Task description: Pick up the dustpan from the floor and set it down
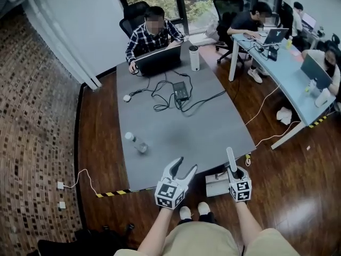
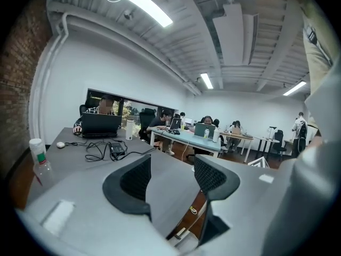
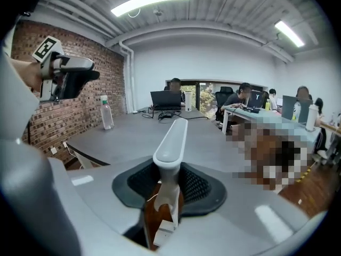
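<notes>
The white dustpan (image 1: pixel 217 185) lies low at the grey table's (image 1: pixel 176 127) near right corner, and its long handle (image 1: pixel 230 156) stands up past the table edge. My right gripper (image 1: pixel 232 169) is shut on that handle. In the right gripper view the handle (image 3: pixel 173 137) rises upright, pinched between the dark pads of the right gripper (image 3: pixel 169 183). My left gripper (image 1: pixel 186 163) hovers open over the table's near edge with nothing between its fingers. In its own view the left gripper (image 2: pixel 170 167) looks along the tabletop.
A plastic bottle (image 1: pixel 136 143) stands on the table near me. A laptop (image 1: pixel 158 58), cables and a tumbler (image 1: pixel 194 57) sit at the far end, where a person is seated. A second desk (image 1: pixel 290 73) with people is at the right, a brick wall (image 1: pixel 32 121) at the left.
</notes>
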The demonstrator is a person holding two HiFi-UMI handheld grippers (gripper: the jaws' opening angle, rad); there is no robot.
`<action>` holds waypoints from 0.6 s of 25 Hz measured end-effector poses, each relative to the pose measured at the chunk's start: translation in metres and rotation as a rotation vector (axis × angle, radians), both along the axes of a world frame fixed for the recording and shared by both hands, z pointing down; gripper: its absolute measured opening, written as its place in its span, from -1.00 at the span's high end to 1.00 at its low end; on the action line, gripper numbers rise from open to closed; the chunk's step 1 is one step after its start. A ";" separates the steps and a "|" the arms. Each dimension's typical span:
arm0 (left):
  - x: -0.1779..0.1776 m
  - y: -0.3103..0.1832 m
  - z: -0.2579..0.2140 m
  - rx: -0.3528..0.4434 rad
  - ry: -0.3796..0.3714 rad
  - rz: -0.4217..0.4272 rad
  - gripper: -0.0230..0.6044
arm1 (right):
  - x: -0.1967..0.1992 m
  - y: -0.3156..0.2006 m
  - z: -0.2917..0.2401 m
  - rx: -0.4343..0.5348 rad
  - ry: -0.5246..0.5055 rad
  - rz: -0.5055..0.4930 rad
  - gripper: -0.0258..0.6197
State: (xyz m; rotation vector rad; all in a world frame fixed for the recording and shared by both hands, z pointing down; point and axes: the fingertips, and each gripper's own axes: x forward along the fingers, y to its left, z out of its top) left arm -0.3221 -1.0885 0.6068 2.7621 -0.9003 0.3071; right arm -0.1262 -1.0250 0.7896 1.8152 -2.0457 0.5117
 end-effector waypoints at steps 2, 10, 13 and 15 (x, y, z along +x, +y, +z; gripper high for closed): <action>-0.003 0.003 -0.008 0.012 0.006 0.003 0.13 | -0.004 0.006 -0.013 0.018 0.002 -0.011 0.56; -0.038 -0.004 -0.043 0.070 0.019 -0.105 0.13 | -0.027 0.003 -0.115 0.169 0.036 -0.026 0.56; -0.055 -0.008 -0.068 0.107 0.062 -0.162 0.13 | -0.044 -0.007 -0.160 0.212 0.020 -0.053 0.56; -0.061 -0.007 -0.087 0.135 0.089 -0.175 0.13 | -0.057 -0.014 -0.189 0.247 0.021 -0.073 0.56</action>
